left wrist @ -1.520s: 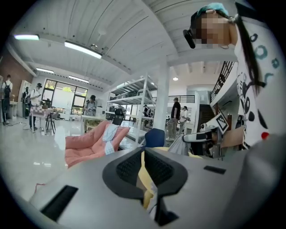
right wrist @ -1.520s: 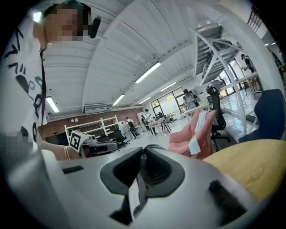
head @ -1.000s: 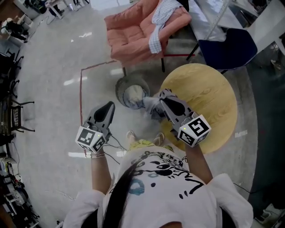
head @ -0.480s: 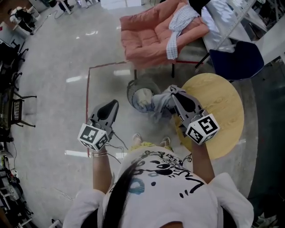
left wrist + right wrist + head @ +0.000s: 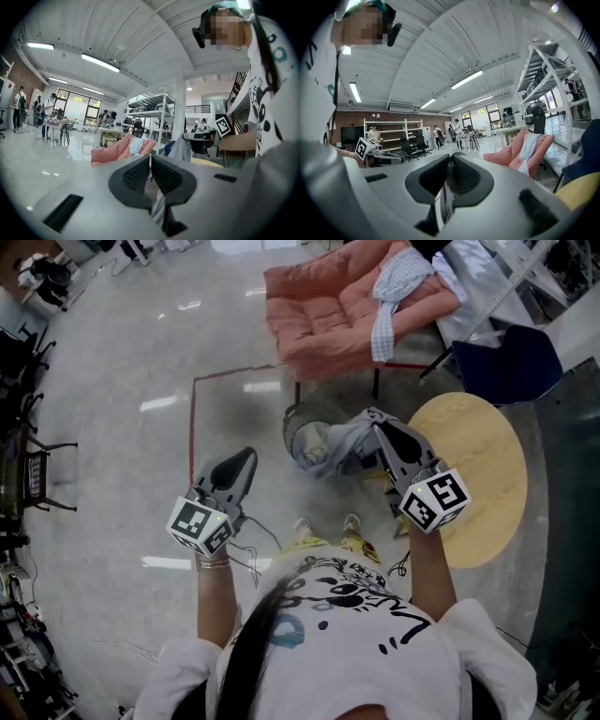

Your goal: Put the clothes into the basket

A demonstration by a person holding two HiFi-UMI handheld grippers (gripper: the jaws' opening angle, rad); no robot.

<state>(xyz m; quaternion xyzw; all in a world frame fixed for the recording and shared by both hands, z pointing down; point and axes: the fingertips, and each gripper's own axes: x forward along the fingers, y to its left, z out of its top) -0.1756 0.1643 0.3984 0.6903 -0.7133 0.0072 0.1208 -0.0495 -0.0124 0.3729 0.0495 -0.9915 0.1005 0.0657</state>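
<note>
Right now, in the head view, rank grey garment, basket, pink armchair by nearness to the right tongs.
1. grey garment, clamped in the right tongs.
2. basket, on the floor, just left.
3. pink armchair, beyond the basket, top.

The head view looks steeply down onto the left gripper (image 5: 244, 457) and right gripper (image 5: 380, 425); each gripper view looks level along its jaws. All share the pink armchair (image 5: 323, 310).
</note>
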